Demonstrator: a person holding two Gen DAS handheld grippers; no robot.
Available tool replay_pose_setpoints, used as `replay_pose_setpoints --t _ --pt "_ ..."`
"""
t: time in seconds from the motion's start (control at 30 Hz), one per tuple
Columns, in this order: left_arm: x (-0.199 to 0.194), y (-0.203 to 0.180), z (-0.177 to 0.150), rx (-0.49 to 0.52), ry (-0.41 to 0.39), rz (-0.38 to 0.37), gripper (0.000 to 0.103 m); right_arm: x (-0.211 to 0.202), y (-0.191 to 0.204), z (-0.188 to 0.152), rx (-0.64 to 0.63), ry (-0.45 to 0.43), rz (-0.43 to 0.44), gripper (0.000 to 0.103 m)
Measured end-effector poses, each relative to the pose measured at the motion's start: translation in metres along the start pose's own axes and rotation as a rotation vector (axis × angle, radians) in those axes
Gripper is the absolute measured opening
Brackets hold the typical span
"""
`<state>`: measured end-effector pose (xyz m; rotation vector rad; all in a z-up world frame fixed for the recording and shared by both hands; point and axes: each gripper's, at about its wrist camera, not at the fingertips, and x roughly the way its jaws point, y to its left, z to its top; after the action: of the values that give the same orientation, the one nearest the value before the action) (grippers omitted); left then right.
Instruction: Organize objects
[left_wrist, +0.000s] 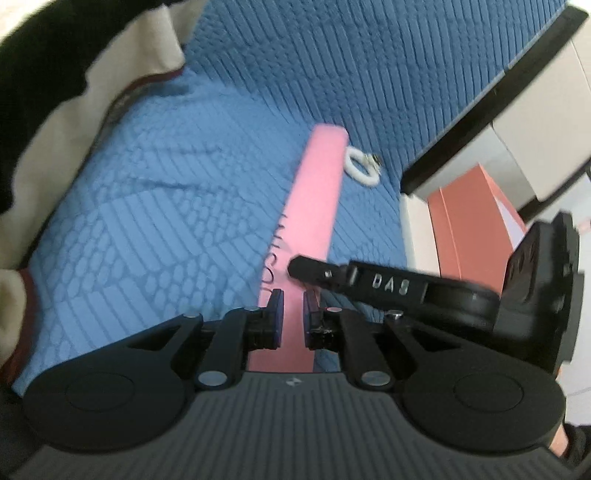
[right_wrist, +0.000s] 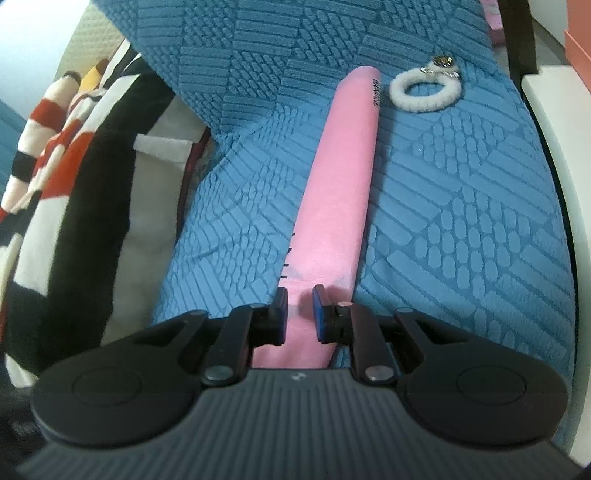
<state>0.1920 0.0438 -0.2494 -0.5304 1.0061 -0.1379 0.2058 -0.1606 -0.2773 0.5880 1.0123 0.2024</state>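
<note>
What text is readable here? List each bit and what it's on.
"DAS": raised letters on the right gripper, seen by the left wrist camera.
Dark lettering along the pink strip: partly hidden, unreadable.
Black print near the strip's far end, right wrist view: too small.

Two black grippers, left gripper (left_wrist: 293, 314) and right gripper (right_wrist: 300, 314); grey ribbed housing below each, with a small pale logo at centre; round black discs on both sides; black linkage arms joined by silver pins and screws; short black fingers (left_wrist: 275, 317) faced with blue pads (right_wrist: 318, 314); seen side-on from the left wrist, white raised letters "DAS" on the other tool's black arm.
</note>
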Motion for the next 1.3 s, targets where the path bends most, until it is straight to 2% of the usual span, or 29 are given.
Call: replay_pose_setpoints --t 0.27,0.5,0.57,0.63,0.9,1.2,1.3 --pt "0.031 -0.004 -0.005 0.034 0.075 0.042 0.011 -0.001 -0.004 0.001 0.032 0.001 0.016 0.016" --pt "0.031 0.001 -0.007 0.005 0.080 0.039 0.011 -0.004 0.000 0.019 -0.020 -0.052 -0.034 0.020" --pt "0.032 0.001 -0.005 0.002 0.084 0.039 0.011 -0.005 -0.002 0.029 -0.026 -0.081 -0.056 0.034" --pt "0.033 0.001 -0.004 -0.002 0.091 0.039 0.011 -0.005 -0.007 0.040 -0.026 -0.107 -0.075 0.042" --pt "0.033 0.005 -0.004 -0.032 0.097 0.026 0.011 0.015 -0.028 0.074 -0.008 -0.112 -0.096 0.043" --pt "0.033 0.011 -0.003 -0.071 0.100 0.003 0.010 0.032 -0.034 0.088 -0.004 -0.067 0.056 0.042" --pt "0.033 0.012 -0.004 -0.079 0.096 -0.002 0.010 0.032 -0.031 0.085 -0.009 -0.058 0.069 0.037"
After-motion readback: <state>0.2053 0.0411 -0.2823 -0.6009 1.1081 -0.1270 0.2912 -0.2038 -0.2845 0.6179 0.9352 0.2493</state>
